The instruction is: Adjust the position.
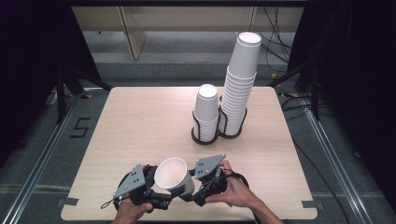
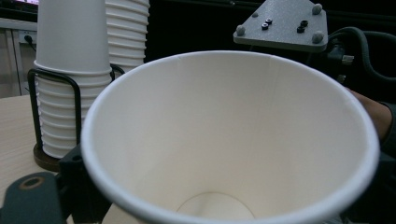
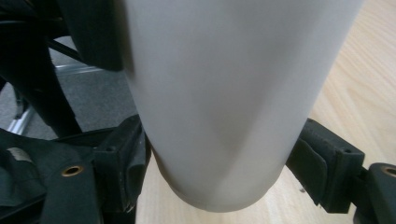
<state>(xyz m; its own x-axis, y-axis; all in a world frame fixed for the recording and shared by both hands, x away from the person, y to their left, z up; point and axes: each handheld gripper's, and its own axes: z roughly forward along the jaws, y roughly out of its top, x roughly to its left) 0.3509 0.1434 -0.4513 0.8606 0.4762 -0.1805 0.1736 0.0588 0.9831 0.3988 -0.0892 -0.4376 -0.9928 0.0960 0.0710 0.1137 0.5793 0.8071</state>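
Paper cup held between two grippers

Wooden tabletop (image 1: 140, 121) carries a tall cup stack (image 1: 240, 88) and a short stack (image 1: 206, 112) in black holders. Near its front edge, the right gripper (image 1: 198, 189) clamps the loose cup (image 1: 175, 177) by its base; the left gripper (image 1: 156, 193) appears to grip its rim. Likely next: lifting it onto a stack.
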